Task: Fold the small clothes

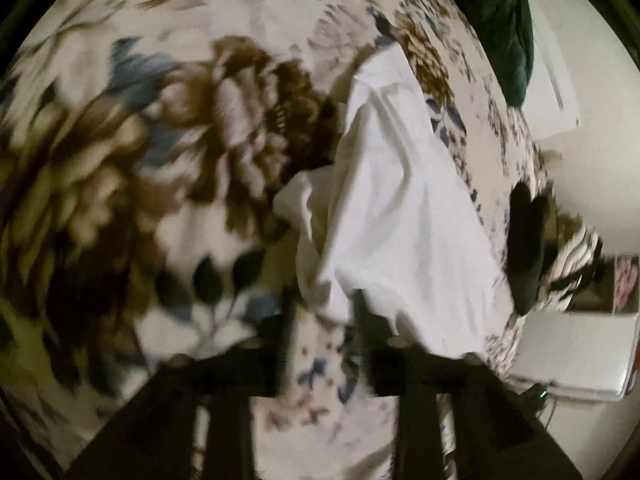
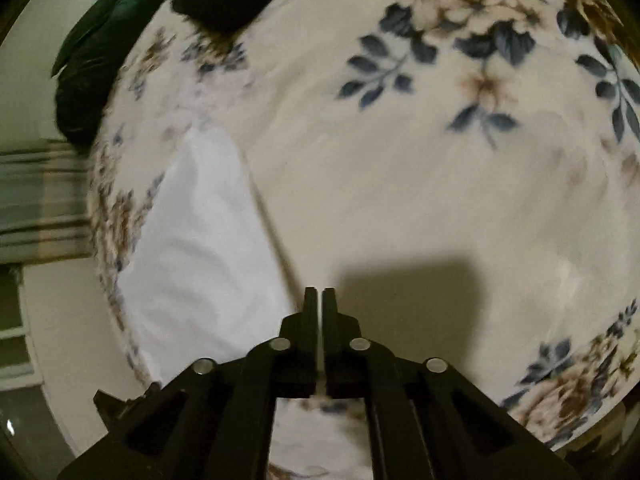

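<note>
A white cloth (image 1: 394, 216) lies rumpled on a floral blanket (image 1: 192, 128); the left wrist view is blurred. My left gripper (image 1: 324, 320) is open, its right finger (image 1: 366, 320) at the cloth's near edge and its left finger (image 1: 286, 320) over the blanket. In the right wrist view the white cloth (image 2: 204, 248) lies flat at the left, near the bed's edge. My right gripper (image 2: 319, 294) is shut and empty, just right of the cloth's edge, above the blanket (image 2: 440, 208).
A dark green pillow (image 2: 92, 68) lies at the bed's far corner, also in the left wrist view (image 1: 506, 28). A dark object (image 1: 526, 248) and patterned clutter sit beside the bed. A white box (image 1: 576, 356) lies on the floor.
</note>
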The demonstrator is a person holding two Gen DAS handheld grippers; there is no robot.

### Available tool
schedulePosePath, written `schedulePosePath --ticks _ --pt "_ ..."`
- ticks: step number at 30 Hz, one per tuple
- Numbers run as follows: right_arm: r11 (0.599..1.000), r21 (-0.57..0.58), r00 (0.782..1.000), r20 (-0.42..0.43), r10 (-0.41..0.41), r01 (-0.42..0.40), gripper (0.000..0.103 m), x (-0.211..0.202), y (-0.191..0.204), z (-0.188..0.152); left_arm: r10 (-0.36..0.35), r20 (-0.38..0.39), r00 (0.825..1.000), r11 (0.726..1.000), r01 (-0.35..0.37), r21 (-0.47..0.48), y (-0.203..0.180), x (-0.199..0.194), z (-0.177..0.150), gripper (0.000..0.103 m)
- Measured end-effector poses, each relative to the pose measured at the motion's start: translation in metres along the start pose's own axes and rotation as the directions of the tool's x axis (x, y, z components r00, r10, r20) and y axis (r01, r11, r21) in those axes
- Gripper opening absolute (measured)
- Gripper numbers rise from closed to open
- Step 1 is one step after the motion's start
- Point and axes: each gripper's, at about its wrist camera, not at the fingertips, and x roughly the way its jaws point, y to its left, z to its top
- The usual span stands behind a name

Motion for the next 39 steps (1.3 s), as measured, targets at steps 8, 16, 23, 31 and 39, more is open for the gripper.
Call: schedulePosePath --ticks 8,16,23,31,39 --pt "0.945 0.189 0.957 -0.060 0.282 -0.267 0.044 0.040 0.006 -0.041 -0.017 0.108 0.994 0.994 0.028 -0.101 0.002 0.034 -0.016 0.052" --pt "0.885 0.316 0.934 0.014 0.356 -0.342 0.018 0.081 0.007 -0.044 -0.093 0.202 0.975 0.995 0.097 -0.006 -0.014 0.035 0.003 0.009" --pt "0.988 0.004 0.988 0.023 0.155 -0.155 0.009 0.042 0.056 -0.035 -0.053 0.117 0.992 0.913 0.001 0.409 -0.041 0.025 0.002 0.010" --pt "0.990 0.025 0.989 -0.051 0.141 -0.139 0.028 0.057 0.045 -0.020 -0.215 0.043 0.976 0.974 0.218 -0.057 0.029 0.024 -0.001 0.049" --pt "0.947 0.153 0.954 -0.060 0.294 -0.283 0.059 0.097 0.034 -0.038 -0.242 0.158 0.957 0.917 0.279 -0.286 0.027 0.056 -0.010 0.064"
